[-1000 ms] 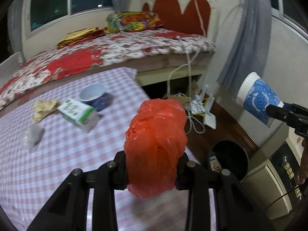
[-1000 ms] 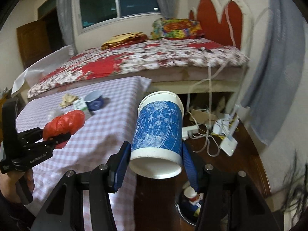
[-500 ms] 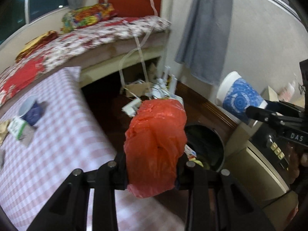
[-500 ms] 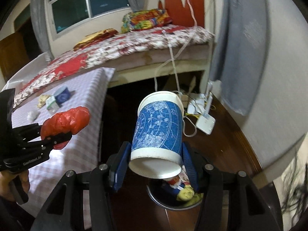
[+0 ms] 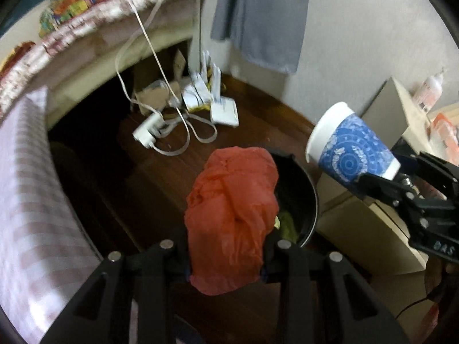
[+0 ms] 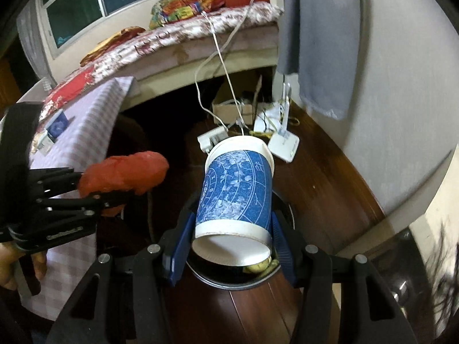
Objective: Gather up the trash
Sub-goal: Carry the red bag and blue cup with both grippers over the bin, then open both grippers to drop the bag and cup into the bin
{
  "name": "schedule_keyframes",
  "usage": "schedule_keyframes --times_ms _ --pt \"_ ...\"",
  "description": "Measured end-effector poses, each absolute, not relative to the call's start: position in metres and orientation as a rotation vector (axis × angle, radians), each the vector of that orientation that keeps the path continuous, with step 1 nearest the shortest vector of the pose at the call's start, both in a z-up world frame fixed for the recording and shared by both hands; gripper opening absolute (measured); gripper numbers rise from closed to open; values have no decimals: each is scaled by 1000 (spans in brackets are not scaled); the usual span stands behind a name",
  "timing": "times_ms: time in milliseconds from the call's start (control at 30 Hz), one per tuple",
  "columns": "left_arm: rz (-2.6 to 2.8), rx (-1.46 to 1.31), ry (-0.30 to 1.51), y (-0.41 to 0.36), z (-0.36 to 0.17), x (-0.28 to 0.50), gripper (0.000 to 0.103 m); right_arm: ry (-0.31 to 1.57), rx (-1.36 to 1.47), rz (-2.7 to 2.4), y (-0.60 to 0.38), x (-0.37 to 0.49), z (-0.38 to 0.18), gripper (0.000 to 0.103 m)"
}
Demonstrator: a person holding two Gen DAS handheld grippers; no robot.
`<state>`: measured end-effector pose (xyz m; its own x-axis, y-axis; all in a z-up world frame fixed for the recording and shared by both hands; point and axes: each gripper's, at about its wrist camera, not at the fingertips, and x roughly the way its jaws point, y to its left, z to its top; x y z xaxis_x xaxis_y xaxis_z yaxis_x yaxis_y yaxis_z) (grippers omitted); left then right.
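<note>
Over the black bin on the dark wood floor you hold both pieces of trash. Your left gripper is pinched tight on the crumpled red plastic bag, which hangs above the bin's near rim. Your right gripper clamps the blue-patterned paper cup near its base, mouth tipped away, directly above the bin. Beyond lie white cables and the checked tablecloth.
</note>
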<state>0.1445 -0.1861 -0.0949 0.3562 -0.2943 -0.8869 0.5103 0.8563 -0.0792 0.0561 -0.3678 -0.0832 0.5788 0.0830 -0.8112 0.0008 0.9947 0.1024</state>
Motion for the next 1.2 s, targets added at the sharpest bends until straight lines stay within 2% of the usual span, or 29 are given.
schedule_keyframes --times_ms 267,567,600,633,667,700,733,800,867,900,1033,1200 --pt "-532 222 1253 -211 -152 158 34 1032 73 51 -376 68 -128 56" --pt "-531 218 1378 -224 -183 170 35 1120 9 110 -363 86 -174 57" --pt "-536 211 1386 -226 -185 171 38 1136 -7 124 -360 90 -180 57" --pt "-526 216 1396 -228 -189 173 54 1156 -29 131 -358 93 -185 59" --pt "-489 237 1395 -227 -192 174 76 1166 -62 114 -356 97 -191 59" --pt "-464 245 1371 -225 -191 173 80 1161 -78 91 -358 98 -195 65" --pt "-459 234 1358 -222 -190 173 81 1161 -76 73 -360 99 -197 76" --pt "-458 206 1368 -215 -187 170 83 1166 -52 54 -365 98 -197 76" --pt "-448 207 1342 -211 -181 167 96 1150 -40 40 -369 94 -192 79" --pt "-449 215 1328 -210 -176 163 99 1141 -25 38 -371 90 -189 83" --pt "-457 190 1258 -203 -145 146 99 1137 52 27 -379 76 -175 91" --pt "-446 186 1150 -192 -110 132 100 1105 140 -7 -382 54 -148 92"
